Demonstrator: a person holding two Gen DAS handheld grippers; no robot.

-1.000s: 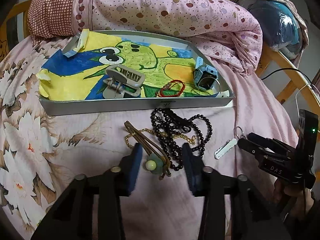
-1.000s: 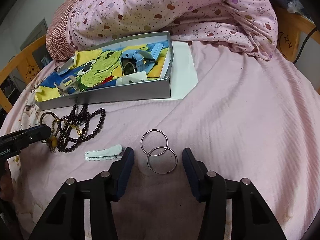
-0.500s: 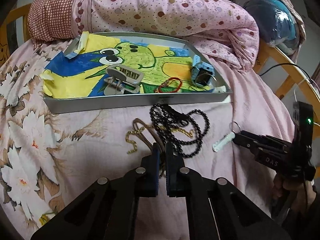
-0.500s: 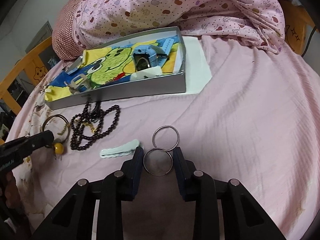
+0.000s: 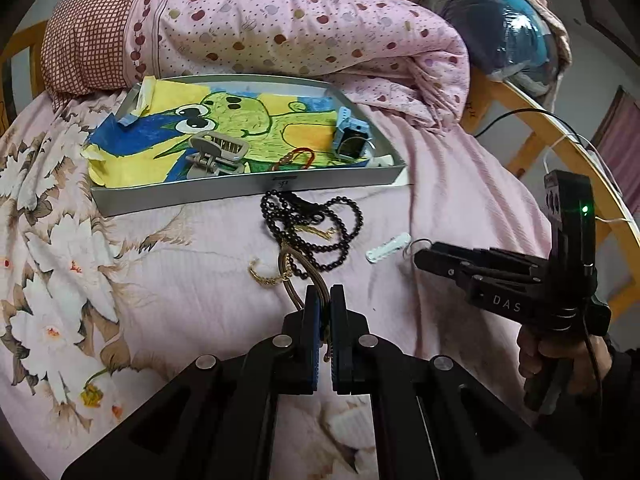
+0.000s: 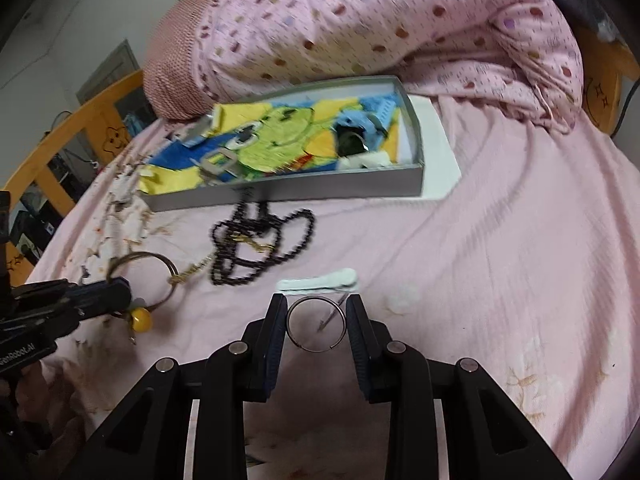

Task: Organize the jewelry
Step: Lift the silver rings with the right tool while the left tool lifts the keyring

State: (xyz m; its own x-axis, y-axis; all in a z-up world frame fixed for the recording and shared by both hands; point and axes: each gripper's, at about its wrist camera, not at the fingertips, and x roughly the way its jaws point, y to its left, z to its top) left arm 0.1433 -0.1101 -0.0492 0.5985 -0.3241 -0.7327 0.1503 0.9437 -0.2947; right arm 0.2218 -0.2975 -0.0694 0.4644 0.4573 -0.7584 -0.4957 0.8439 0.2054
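Observation:
My left gripper [image 5: 325, 300] is shut on a brown hoop [image 5: 294, 274] that carries a yellow bead [image 6: 141, 320]; in the right wrist view the same gripper [image 6: 120, 294] pinches the hoop [image 6: 160, 258] near the bead. My right gripper [image 6: 316, 301] is shut on a silver ring [image 6: 295, 343], with a pad on each side; it also shows in the left wrist view [image 5: 420, 254]. On the sheet lie a black bead necklace [image 5: 316, 232], a gold chain [image 5: 266, 278] and a white hair clip [image 5: 388, 248].
A grey tray [image 5: 240, 194] with a frog drawing holds a grey claw clip [image 5: 216, 156], a red bracelet [image 5: 294, 160] and a blue watch [image 5: 350, 140]. A pink dotted quilt [image 5: 300, 28] is bunched behind it. A wooden bed rail [image 5: 560, 148] curves at the right.
Both grippers went from open to shut: the left closed on the brown hoop, the right on the silver ring. Both then rose a little with their pieces.

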